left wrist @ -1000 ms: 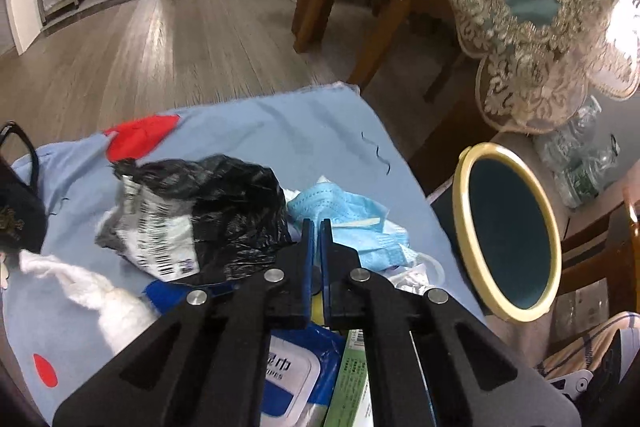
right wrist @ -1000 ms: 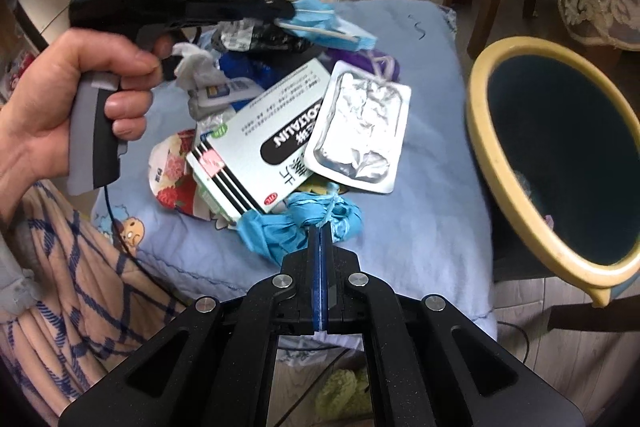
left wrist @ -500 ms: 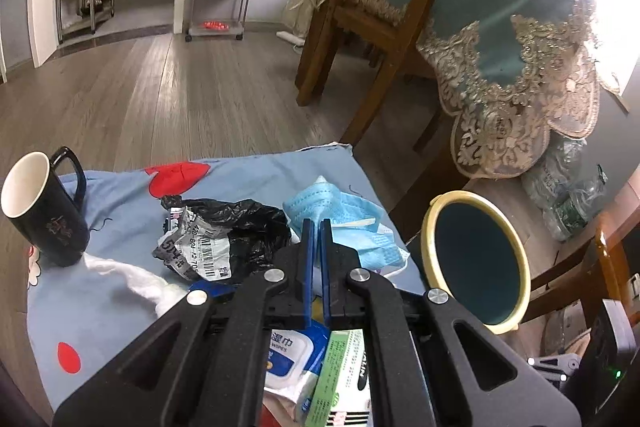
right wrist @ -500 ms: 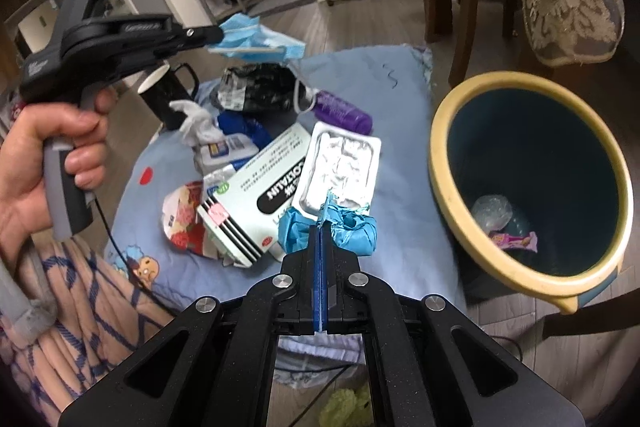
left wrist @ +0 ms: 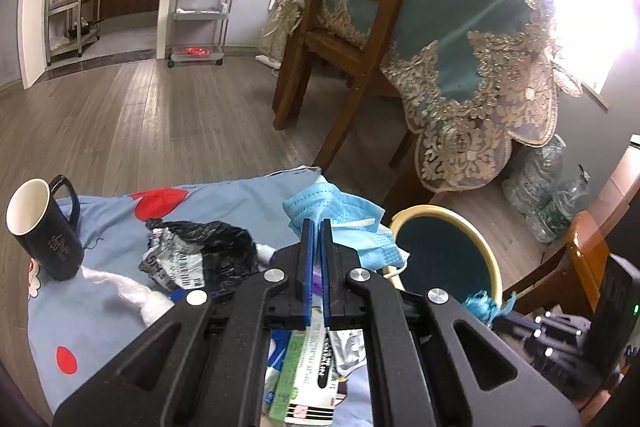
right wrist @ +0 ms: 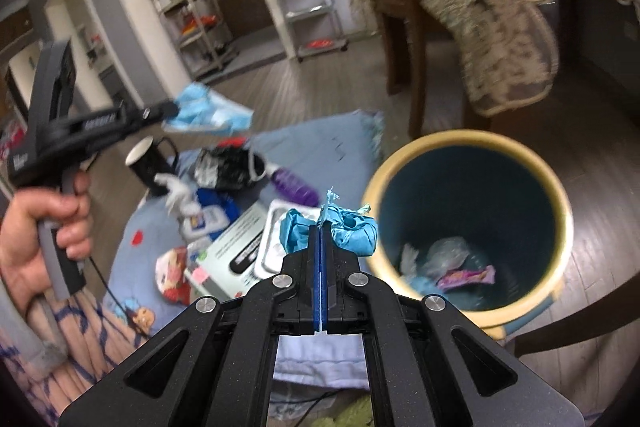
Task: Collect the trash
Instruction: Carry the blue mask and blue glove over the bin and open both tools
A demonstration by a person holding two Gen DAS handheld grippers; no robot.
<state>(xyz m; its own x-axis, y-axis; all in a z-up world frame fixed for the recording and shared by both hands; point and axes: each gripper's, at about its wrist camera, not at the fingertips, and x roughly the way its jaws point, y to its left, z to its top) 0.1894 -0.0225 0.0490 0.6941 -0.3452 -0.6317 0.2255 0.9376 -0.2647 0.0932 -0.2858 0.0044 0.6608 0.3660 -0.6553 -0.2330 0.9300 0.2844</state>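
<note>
A wood-plank floor, metal shelving far left and a wooden chair beside a lace-edged teal tablecloth (left wrist: 460, 39) form the background of the left wrist view, with a pale blue cloth (left wrist: 224, 203) spread in the foreground. On it are seen a black mug (left wrist: 42, 227) at far left, a crumpled black bag (left wrist: 208, 255) and a green-and-white box (left wrist: 304, 371). The left gripper (left wrist: 316, 227) is clamped on a blue face mask (left wrist: 340, 223), which is lifted clear of the pile, just left of the yellow-rimmed bin (left wrist: 448, 259). The mask is judged light, soft and floppy, so a pinch through its pleated body is enough, though the loose ear loop may snag. In the right wrist view, somewhat blurred, the same floor and shelving lie behind. The right gripper (right wrist: 321, 227) is closed on a crumpled blue glove (right wrist: 340, 227), held at the near-left rim of the bin (right wrist: 560, 211), where wrappers already lie. The glove is judged thin, stretchy and weightless; it may cling to the pads on release. A silver blister tray (right wrist: 272, 247) and the box remain on the cloth.
</note>
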